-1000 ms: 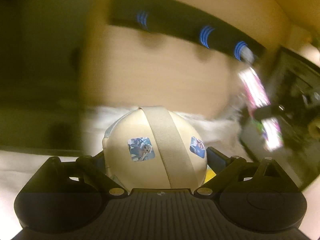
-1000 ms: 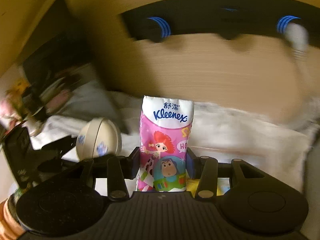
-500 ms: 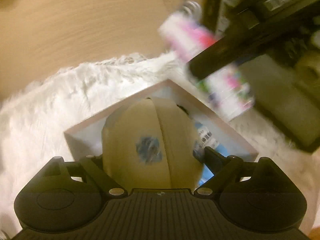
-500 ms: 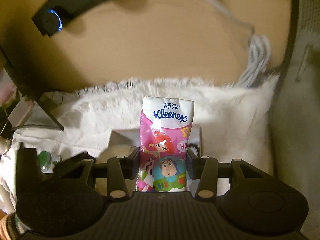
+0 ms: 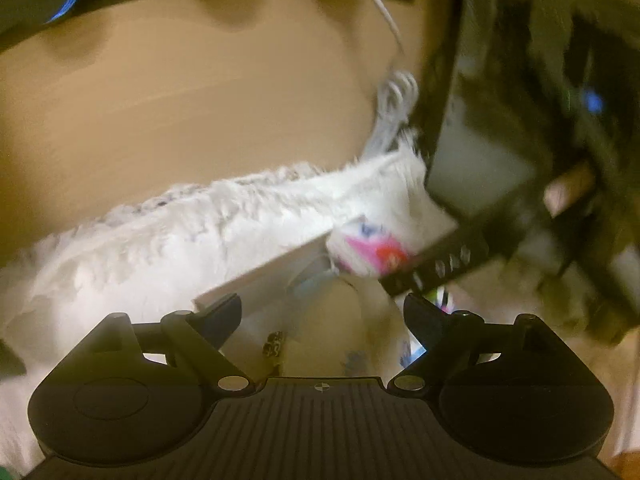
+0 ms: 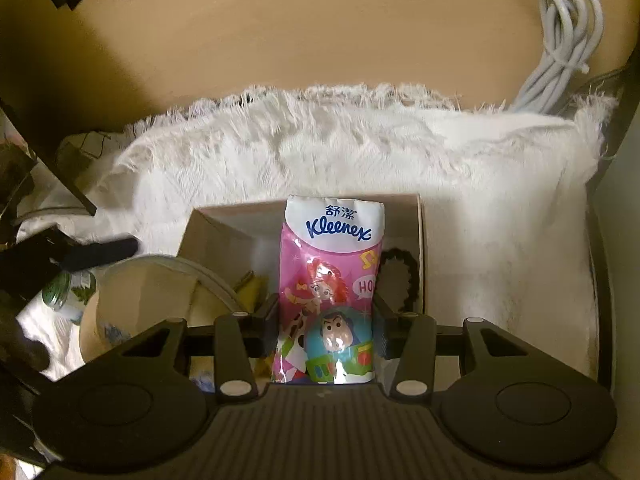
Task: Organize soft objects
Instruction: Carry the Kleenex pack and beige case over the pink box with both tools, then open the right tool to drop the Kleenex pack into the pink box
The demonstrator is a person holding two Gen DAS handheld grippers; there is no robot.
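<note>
Right wrist view: right gripper (image 6: pixel 326 320) clamped on Kleenex pack (image 6: pixel 332 280) above box (image 6: pixel 420 248); left gripper (image 5: pixel 322 314) spread wide, empty.

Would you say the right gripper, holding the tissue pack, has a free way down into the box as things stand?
Probably yes. The right gripper holds the tissue pack over the open box. The cream ball fills the box's left side and a dark ring lies on the right, leaving the middle open.

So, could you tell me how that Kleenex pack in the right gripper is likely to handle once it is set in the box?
The Kleenex pack looks soft: its glossy wrapper creases near the right gripper, so it probably gives under pressure. It seems light, held upright from its lower end. The shiny film may be slippery, and it would likely flop flat in the box.
</note>
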